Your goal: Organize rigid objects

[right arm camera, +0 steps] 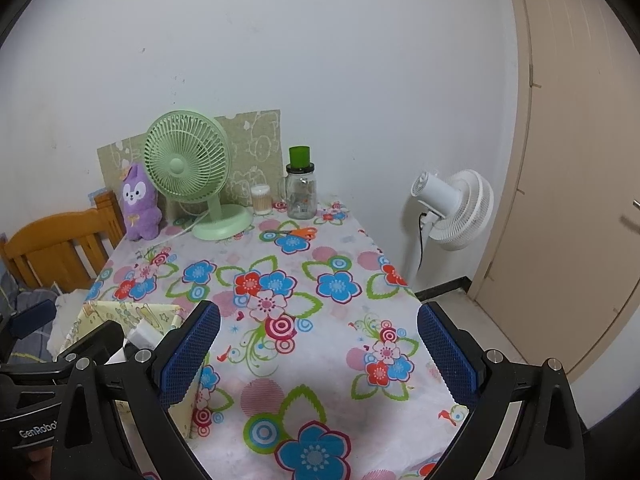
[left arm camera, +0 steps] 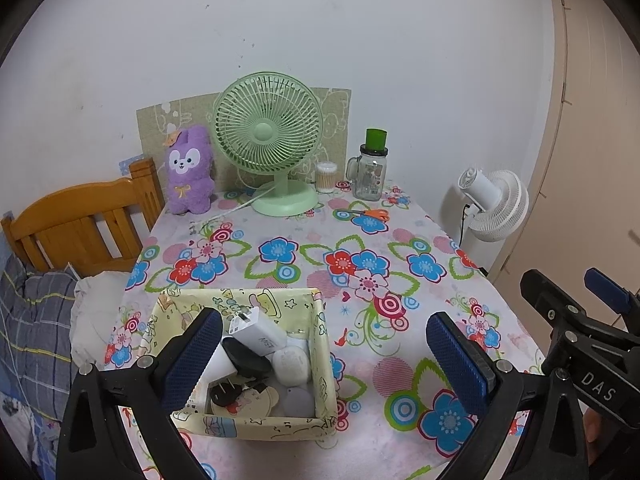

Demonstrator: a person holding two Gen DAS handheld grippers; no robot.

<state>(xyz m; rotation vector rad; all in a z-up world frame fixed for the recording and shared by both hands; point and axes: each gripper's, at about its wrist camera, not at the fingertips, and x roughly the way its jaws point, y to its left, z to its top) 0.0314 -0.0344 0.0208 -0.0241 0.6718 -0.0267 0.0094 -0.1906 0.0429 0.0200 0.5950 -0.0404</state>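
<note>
A pale yellow cartoon-print fabric box (left arm camera: 320, 364) sits on the near left of the floral table. Inside it lie a white charger (left arm camera: 262, 330), a black plug adapter (left arm camera: 244, 356), a white earbud case (left arm camera: 291, 365) and other small items. My left gripper (left arm camera: 326, 360) hovers open above the box, nothing between its blue pads (left arm camera: 192, 356). The right gripper (right arm camera: 318, 354) hangs open over bare cloth to the right of the box (right arm camera: 120, 312). Each gripper shows at the edge of the other's view.
At the back of the table stand a green desk fan (left arm camera: 272, 148), a purple plush (left arm camera: 189, 172), a cotton-swab jar (left arm camera: 326, 177) and a glass mug jar with a green cap (left arm camera: 370, 168). Orange scissors (left arm camera: 366, 214) lie near them. A white floor fan (right arm camera: 452, 208) stands right; a wooden bed frame (left arm camera: 80, 220) left.
</note>
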